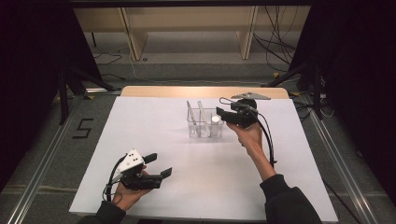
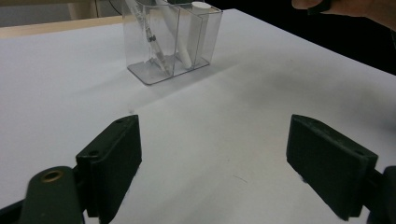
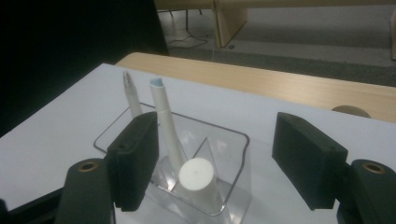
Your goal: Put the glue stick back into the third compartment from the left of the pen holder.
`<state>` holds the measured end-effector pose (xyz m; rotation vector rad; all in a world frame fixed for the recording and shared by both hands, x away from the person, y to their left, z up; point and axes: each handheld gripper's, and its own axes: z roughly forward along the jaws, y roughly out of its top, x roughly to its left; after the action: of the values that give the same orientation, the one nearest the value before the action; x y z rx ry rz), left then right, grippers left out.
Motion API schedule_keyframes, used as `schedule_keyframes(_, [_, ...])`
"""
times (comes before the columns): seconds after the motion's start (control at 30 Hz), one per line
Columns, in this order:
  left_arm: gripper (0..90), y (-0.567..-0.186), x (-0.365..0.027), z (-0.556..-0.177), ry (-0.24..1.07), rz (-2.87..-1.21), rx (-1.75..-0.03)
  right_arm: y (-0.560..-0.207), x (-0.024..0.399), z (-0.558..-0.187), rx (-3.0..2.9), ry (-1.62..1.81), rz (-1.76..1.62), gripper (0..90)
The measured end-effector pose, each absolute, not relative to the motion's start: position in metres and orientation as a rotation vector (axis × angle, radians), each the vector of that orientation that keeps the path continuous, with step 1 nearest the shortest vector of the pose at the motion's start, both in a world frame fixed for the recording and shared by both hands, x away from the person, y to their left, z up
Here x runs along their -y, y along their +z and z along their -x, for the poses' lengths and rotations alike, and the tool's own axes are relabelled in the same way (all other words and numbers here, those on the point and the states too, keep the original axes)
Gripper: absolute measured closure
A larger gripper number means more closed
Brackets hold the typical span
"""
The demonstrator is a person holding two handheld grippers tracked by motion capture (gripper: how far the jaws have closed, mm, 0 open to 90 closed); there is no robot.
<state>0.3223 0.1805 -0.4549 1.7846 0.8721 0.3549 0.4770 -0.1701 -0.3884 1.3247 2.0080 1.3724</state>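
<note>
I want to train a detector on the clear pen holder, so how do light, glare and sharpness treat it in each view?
High view: table evenly bright, room dark, clear holder small and faint. Left gripper view: holder fairly sharp with pale reflections on its walls, soft shadow beneath; near tongs slightly soft. Right gripper view: holder close, white marker crisp, walls nearly vanish against the white top.

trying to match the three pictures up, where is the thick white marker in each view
High view: the thick white marker stands in the right-hand compartment of the clear holder, beside the right hand-held gripper.
Left gripper view: top centre, its round cap at the holder's far right corner.
Right gripper view: bottom centre, cap facing the camera between the open black jaws.
Shared landmark: the clear holder's dividing walls.
</note>
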Motion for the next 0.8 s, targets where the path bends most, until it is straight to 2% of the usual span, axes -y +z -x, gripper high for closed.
schedule_keyframes(0.5, [17.9,-0.454,-0.182,-0.323,0.355,-1.778,-0.876,-0.381,0.181,-0.431,-2.061,1.462,-1.195,25.8])
schedule_keyframes(0.8, [17.9,-0.453,-0.183,-0.322,0.354,-1.768,-0.881,-0.389,0.187,-0.402,-2.09,1.49,-1.136,22.9])
